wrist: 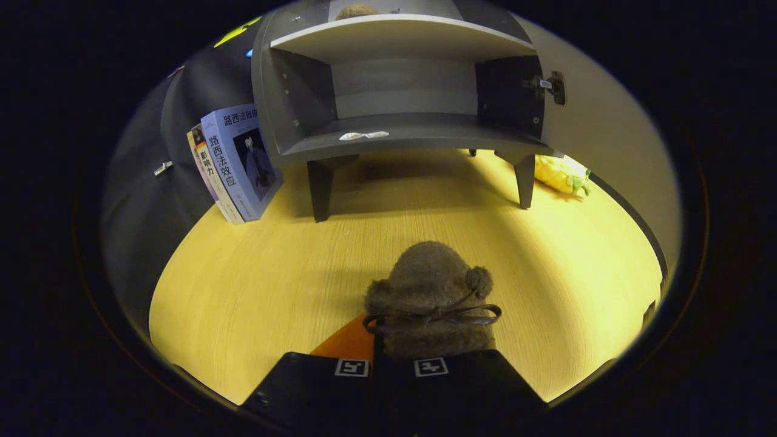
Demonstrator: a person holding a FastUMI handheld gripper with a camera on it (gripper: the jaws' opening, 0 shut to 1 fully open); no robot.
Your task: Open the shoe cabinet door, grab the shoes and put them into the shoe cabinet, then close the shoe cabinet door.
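Shoe [430, 297] heel hidden by claw [391, 367], grip unclear

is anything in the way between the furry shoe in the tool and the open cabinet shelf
Nothing visible blocks it. The tool is shut on the brown furry shoe, and bare wooden tabletop lies between it and the shoe cabinet. The door is open, and the lower shelf holds just a small white scrap at its front edge.

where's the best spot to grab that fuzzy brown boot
Probably the cuff, just behind the bow: the boot stands toe toward the cabinet, cuff nearest the fingers. Come from this side, straddling the cuff's width; the fingers already appear shut there.
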